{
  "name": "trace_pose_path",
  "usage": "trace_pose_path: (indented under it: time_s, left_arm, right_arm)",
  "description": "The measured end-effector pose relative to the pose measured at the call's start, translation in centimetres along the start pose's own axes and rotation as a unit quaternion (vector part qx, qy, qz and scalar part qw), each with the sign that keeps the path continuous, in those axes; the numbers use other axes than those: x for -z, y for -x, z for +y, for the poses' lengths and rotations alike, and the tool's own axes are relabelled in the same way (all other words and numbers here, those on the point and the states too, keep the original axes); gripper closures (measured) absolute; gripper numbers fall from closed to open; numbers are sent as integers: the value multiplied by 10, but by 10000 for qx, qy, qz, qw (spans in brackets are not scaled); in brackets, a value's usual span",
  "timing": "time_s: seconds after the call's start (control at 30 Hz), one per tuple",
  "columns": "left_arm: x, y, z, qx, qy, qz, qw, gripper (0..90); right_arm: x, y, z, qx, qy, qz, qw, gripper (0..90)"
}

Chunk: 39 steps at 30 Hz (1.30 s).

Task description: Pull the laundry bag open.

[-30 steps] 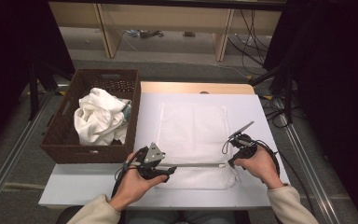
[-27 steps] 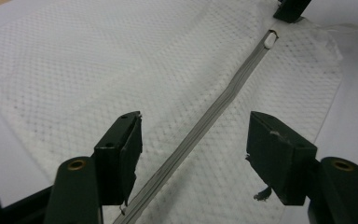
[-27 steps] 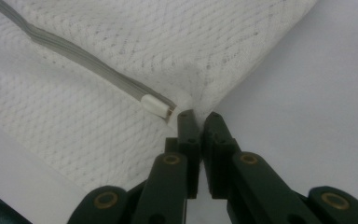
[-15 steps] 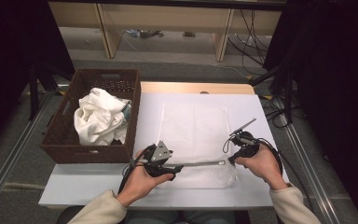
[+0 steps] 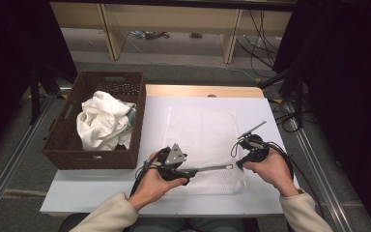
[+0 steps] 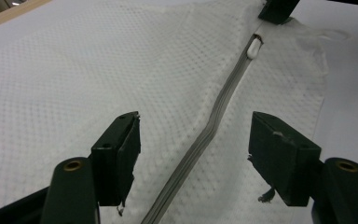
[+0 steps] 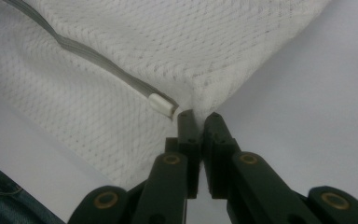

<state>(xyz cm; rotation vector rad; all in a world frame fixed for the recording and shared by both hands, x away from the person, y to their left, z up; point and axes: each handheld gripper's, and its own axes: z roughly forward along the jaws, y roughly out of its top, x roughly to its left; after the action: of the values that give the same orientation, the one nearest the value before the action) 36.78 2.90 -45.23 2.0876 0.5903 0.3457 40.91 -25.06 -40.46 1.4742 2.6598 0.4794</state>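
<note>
A white mesh bag (image 5: 200, 128) lies flat on the white table (image 5: 92, 193). Its grey zipper (image 5: 212, 168) runs along the near edge. My left gripper (image 5: 191, 172) stands open over the bag, its jaws (image 6: 196, 120) wide apart on either side of the zipper (image 6: 214, 119). My right gripper (image 5: 238, 163) is shut on the bag's edge (image 7: 199, 116), right beside the zipper's white end piece (image 7: 163, 105). That end piece (image 6: 255, 46) and a jaw of the right gripper (image 6: 277, 9) also appear far off in the left gripper view.
A dark wicker basket (image 5: 94, 157) stands at the table's left with crumpled white cloth (image 5: 104, 121) in it. A wooden strip (image 5: 203, 91) borders the table's far edge. Cables trail from both grippers. The person's trouser leg (image 7: 0, 196) shows below the table's near edge.
My left hand and gripper have shifted to the right along the zipper, closer to the right gripper. The right gripper has stayed where it was, shut on the bag.
</note>
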Motion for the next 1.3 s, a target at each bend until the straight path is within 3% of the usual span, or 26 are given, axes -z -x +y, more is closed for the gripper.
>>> trace_pose_path:
  time_s: [0.03,0.07,0.13,0.17,0.2,0.23,0.33,0.37,0.57,0.8,0.83,0.9,1.1,1.27,1.3]
  left_arm:
    - [-4,2,3,-100,5,-54,9999,342]
    - [-8,5,5,-35,70,-88,9999,345]
    - [-9,6,6,-95,47,-87,9999,350]
    - [-14,10,9,-115,34,-219,9997,352]
    - [-14,10,9,-115,34,-219,9997,356]
    - [-20,15,13,-224,-2,-307,9993,361]
    - [-26,20,15,-136,-15,-369,9992,364]
    - [-30,20,18,-342,-10,-403,9986,366]
    - [-45,28,26,-331,-2,-633,9974,384]
    - [-62,31,35,-645,-55,-553,9964,464]
    - [-65,32,36,-630,-45,-566,9964,490]
    - [-71,35,40,-709,-87,-566,9958,501]
    - [-84,40,41,-653,-116,-909,9936,529]
    - [-91,42,41,-648,-177,-1013,9926,534]
    - [-93,43,40,-546,-156,-1114,9921,534]
  right_arm:
    - [0,-1,0,5,-14,3,10000,875]
    - [0,-1,0,2,5,4,10000,875]
    - [0,-1,0,-9,-5,4,10000,875]
    - [0,-1,0,23,24,11,10000,875]
    - [0,-1,0,23,24,11,10000,875]
    - [1,-2,0,60,55,45,10000,875]
    - [1,-2,0,46,36,43,10000,875]
    - [1,-2,0,52,28,51,10000,875]
    - [3,-5,0,42,66,62,10000,874]
    - [5,-9,0,35,82,56,9999,874]
    - [5,-7,0,182,120,58,9997,874]
    - [5,-7,0,166,116,56,9998,874]
    - [5,-9,0,60,84,56,9999,874]
    - [5,-10,0,84,73,50,9999,874]
    - [5,-11,0,41,58,44,10000,874]
